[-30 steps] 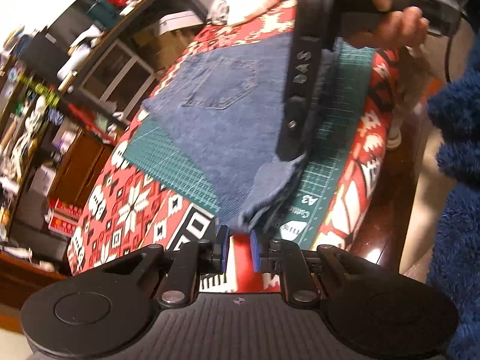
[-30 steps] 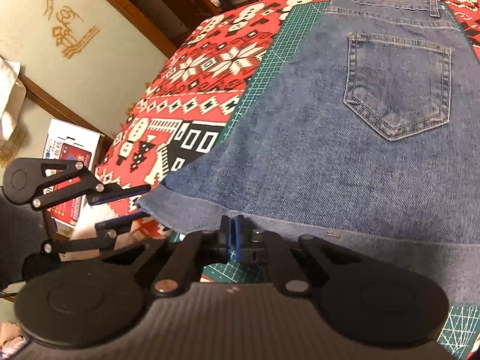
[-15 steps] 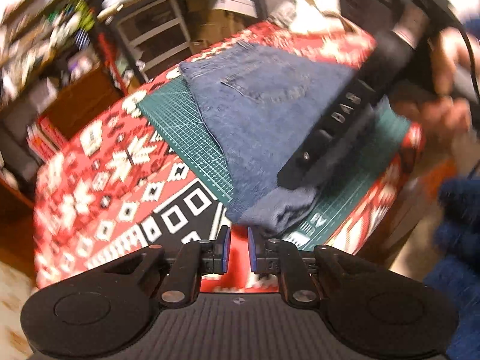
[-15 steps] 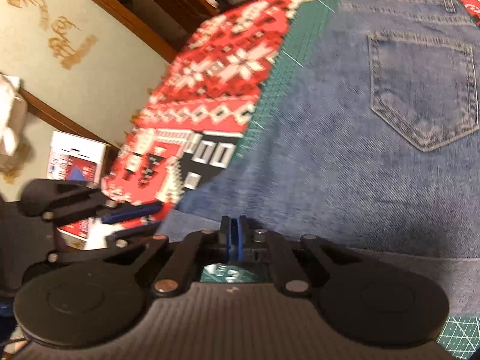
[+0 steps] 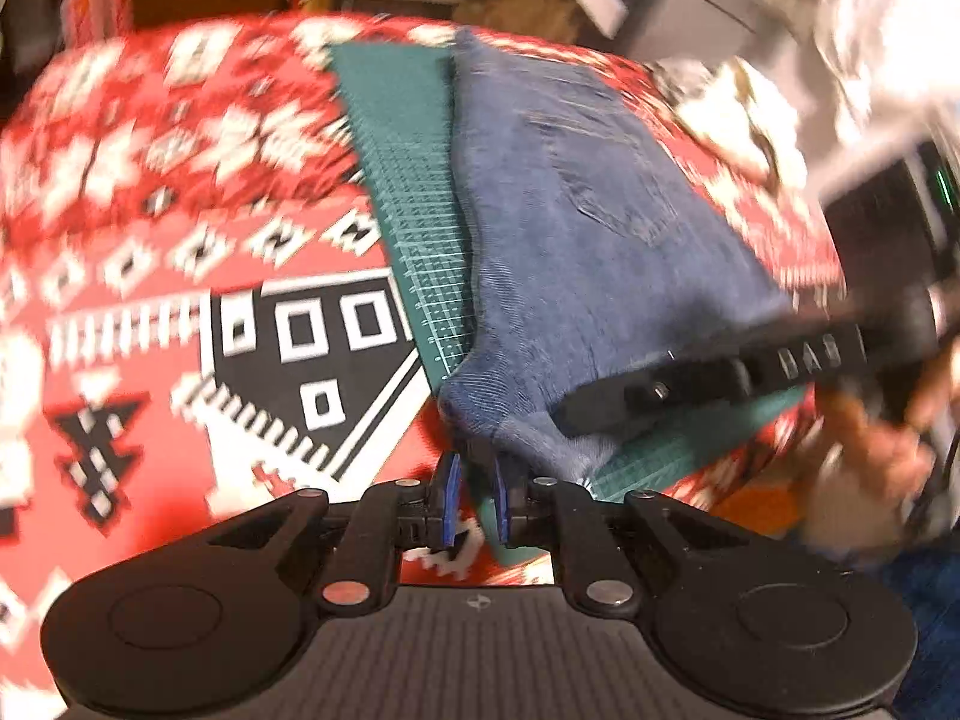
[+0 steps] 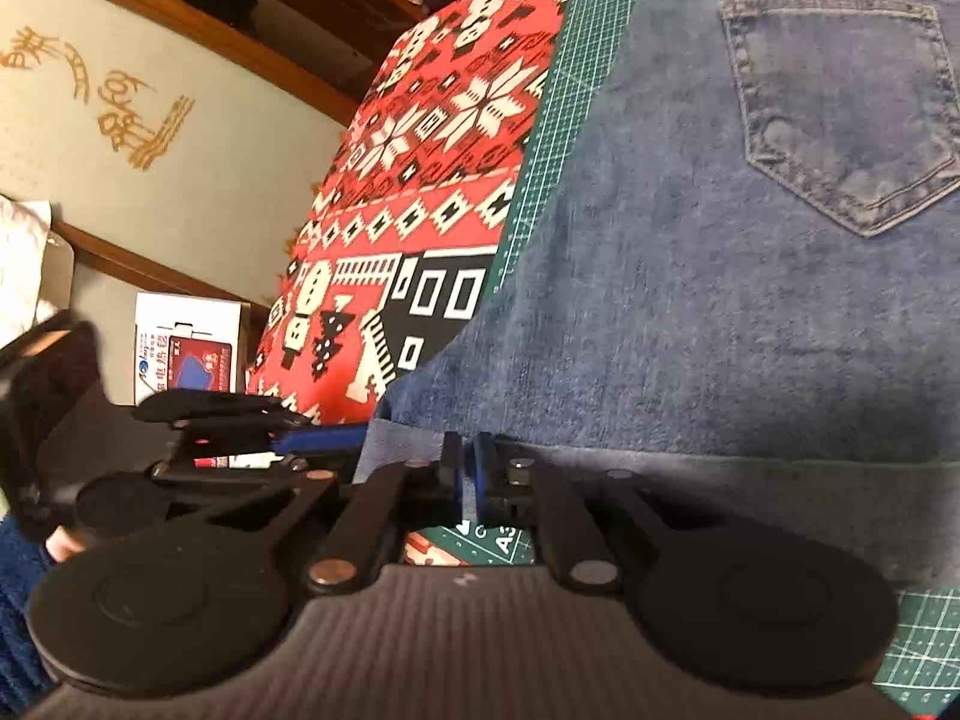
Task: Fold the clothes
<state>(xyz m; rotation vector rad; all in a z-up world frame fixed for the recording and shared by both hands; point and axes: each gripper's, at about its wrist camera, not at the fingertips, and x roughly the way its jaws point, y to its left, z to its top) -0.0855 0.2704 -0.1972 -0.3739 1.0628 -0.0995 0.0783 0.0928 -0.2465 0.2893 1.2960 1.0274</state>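
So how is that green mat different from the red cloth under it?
The green mat is plain with a fine white grid; the red cloth carries white and black snowflake patterns. The mat lies on top and covers only a strip; the cloth spreads wider. Both lie flat beneath the denim shorts.

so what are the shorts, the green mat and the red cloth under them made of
The denim shorts look like mid-blue cotton denim: twill weave, stitched back pocket, faded patches. The green cutting mat looks like matte rubbery plastic or vinyl, printed with a white grid and "A3". The red patterned tablecloth drapes over the table edge like woven or printed fabric; which fibre cannot be told.
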